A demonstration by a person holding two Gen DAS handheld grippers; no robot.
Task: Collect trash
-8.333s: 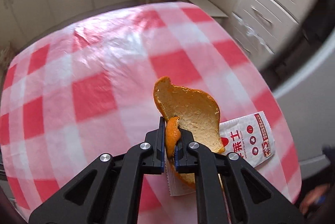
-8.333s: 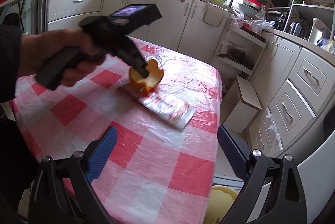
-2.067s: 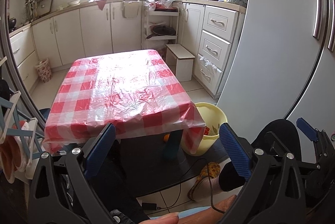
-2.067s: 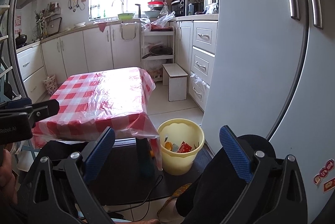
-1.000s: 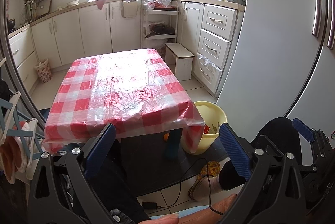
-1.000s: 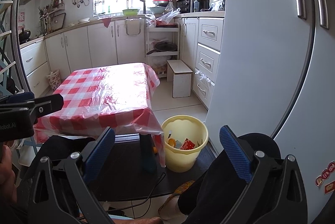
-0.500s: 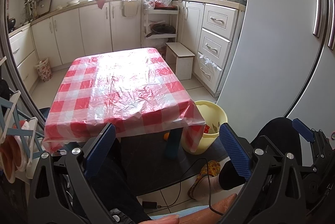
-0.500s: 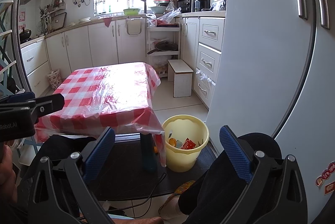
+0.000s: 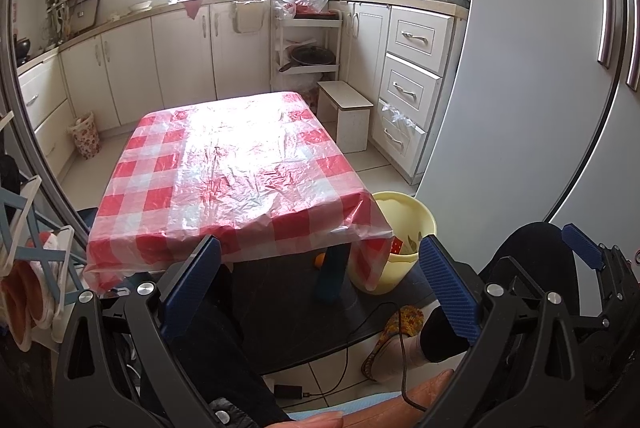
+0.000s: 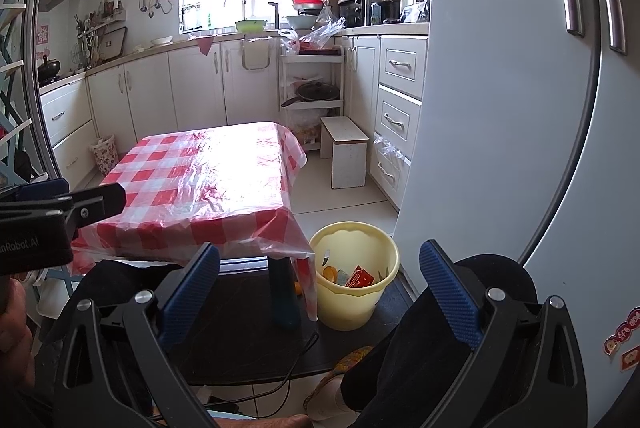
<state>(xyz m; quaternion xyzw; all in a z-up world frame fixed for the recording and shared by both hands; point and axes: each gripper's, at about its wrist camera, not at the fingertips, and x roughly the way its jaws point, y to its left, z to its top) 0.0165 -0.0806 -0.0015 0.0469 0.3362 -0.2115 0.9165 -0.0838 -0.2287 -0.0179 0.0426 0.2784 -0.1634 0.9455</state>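
A yellow bin (image 10: 354,270) stands on the floor by the table's right front corner; inside lie an orange peel (image 10: 329,274) and a red wrapper (image 10: 362,278). In the left wrist view the bin (image 9: 404,224) is half hidden behind the tablecloth. The red-and-white checked table (image 9: 236,168) (image 10: 200,168) has nothing on it. My left gripper (image 9: 320,280) is open and holds nothing, well back from the table. My right gripper (image 10: 320,282) is likewise open, with nothing between its fingers. A small orange piece (image 9: 319,259) lies on the floor under the table.
A grey fridge (image 9: 540,88) rises on the right. White cabinets and drawers (image 9: 412,84) line the back, with a white step stool (image 9: 348,116) before them. The person's dark-trousered legs (image 9: 224,356), a slipper (image 9: 394,332) and a cable lie on the dark mat.
Since 8.3 s ago the peel left my left gripper and the wrapper left the table; both lie in the bin. Both grippers have drawn back. Over the last second almost nothing moved.
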